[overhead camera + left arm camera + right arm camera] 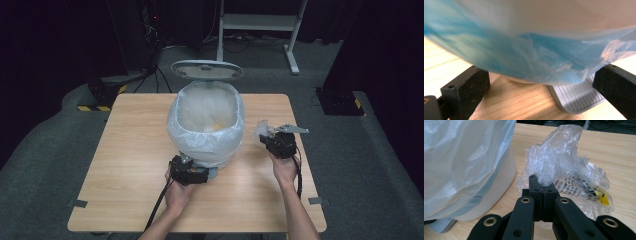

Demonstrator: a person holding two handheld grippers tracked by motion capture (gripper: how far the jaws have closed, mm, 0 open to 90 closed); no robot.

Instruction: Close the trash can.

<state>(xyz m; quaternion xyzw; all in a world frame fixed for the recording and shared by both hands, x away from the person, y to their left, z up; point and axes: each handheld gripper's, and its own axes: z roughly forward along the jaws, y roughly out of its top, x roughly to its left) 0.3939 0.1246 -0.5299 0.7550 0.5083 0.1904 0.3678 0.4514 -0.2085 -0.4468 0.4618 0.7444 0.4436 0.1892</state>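
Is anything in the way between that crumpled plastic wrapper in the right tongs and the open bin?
Nothing visible blocks it. The lid stands up, the bin's lined mouth is open, and the crumpled wrapper, clamped in the right tongs, hangs just beside the bin's wall.

A crumpled clear plastic wrapper (pixel 564 177) is pinched at one bunched fold between the closed jaws of the right gripper (pixel 543 185). It is thin and transparent, creased all over, with small black print on one face and a yellow patch at its 4 o'clock edge. Its upper part puffs upward at 12 o'clock from the jaws; the rest hangs loose toward 3 o'clock, just above the tabletop (pixel 619 157). In the high view the wrapper (pixel 263 128) sits at 3 o'clock from the white pedal bin (pixel 206 125), near it but apart.
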